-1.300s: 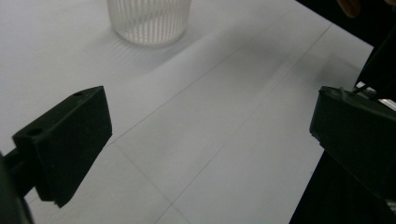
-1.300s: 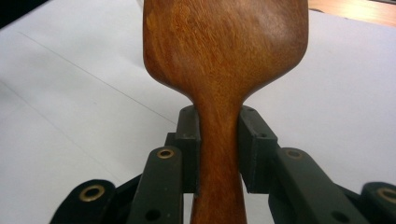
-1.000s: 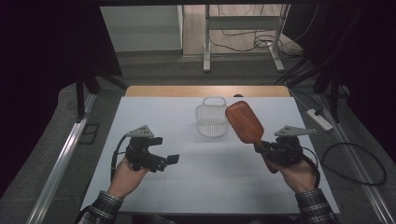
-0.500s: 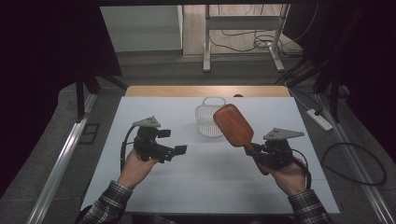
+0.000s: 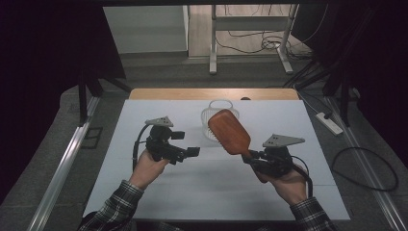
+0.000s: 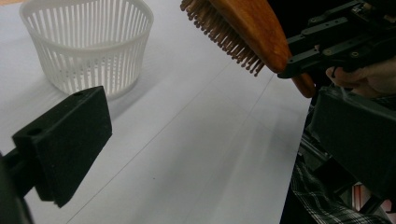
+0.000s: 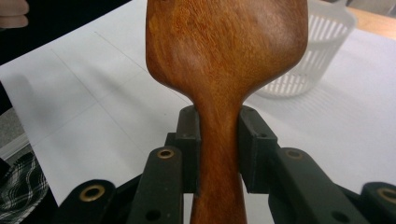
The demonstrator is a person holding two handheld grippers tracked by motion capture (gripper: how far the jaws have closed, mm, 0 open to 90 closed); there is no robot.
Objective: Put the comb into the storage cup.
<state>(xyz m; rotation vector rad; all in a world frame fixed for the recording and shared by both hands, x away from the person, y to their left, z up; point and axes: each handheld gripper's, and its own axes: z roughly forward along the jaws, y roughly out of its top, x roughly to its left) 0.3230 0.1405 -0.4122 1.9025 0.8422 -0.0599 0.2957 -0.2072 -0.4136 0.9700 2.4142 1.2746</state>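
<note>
White bench [image 5: 144,192] w/ basket [image 5: 217,126] at back: right hand-held gripper [image 5: 251,157], clenching wooden hairbrush [image 5: 229,132], is drifting inward; left hand-held gripper [image 5: 190,153], released, is nearing — probably a handover.

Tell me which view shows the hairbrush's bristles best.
The left gripper view: the wooden hairbrush hangs overhead there, its rows of bristles facing the camera. The right gripper view gives the smooth wooden back and the handle clamped in the right hand-held gripper. The high view likewise shows the back, in front of the white basket.
</note>
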